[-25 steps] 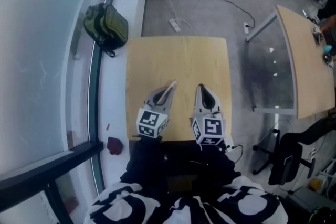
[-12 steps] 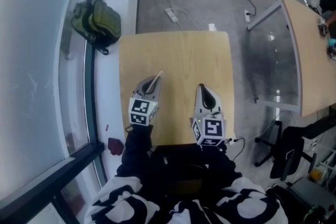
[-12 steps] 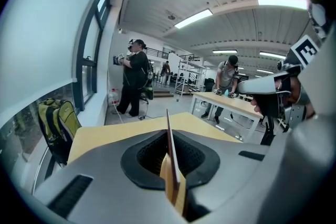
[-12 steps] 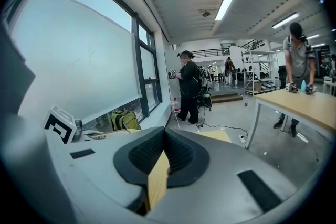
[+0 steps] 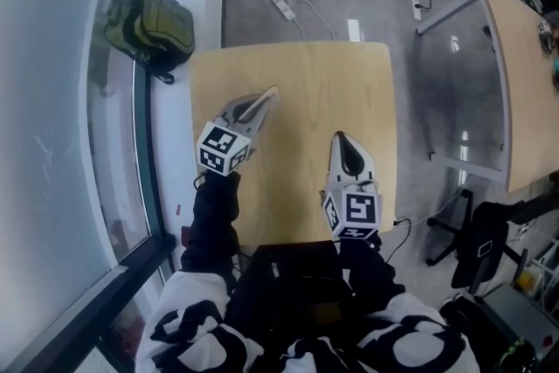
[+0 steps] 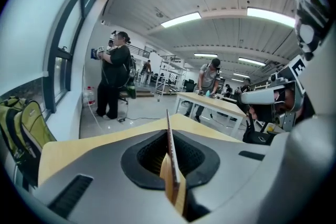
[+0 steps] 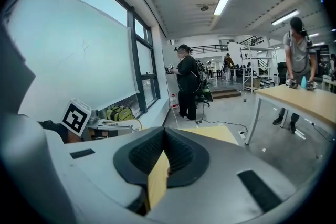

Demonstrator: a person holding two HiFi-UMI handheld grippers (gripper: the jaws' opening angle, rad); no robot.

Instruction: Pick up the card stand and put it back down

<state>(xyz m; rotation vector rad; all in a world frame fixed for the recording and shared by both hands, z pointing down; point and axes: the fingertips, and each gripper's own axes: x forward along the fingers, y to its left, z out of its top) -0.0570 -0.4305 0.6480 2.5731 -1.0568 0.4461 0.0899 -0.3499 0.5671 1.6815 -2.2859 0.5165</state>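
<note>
Both tools hung over the small wooden table (image 5: 306, 70). My left gripper (image 5: 266, 94) sat at the table's left side, angled toward the upper right of the head view, and my right gripper (image 5: 340, 138) sat lower, near the table's right edge, pointing up the frame. They were well apart.

In the left gripper view the jaws were drawn right together, with a thin tan strip (image 6: 169, 131) standing edge-on in the seam. Its long axis ran straight out along the jaws, away from the camera, narrow edge uppermost, its far end reaching past the grey shell. I could not tell whether this strip was the card stand or part of the jaws. No view showed me a card stand I could be sure of.

In the right gripper view the jaws were likewise closed, with a tan face showing in the seam, shorter and set inside the dark recess.

An olive backpack (image 5: 153, 26) lay by the window at upper left. A power strip (image 5: 284, 7) lay on the floor above the table. A second table (image 5: 515, 74) stood at right. A person (image 6: 113, 78) stood at left in the left gripper view.
</note>
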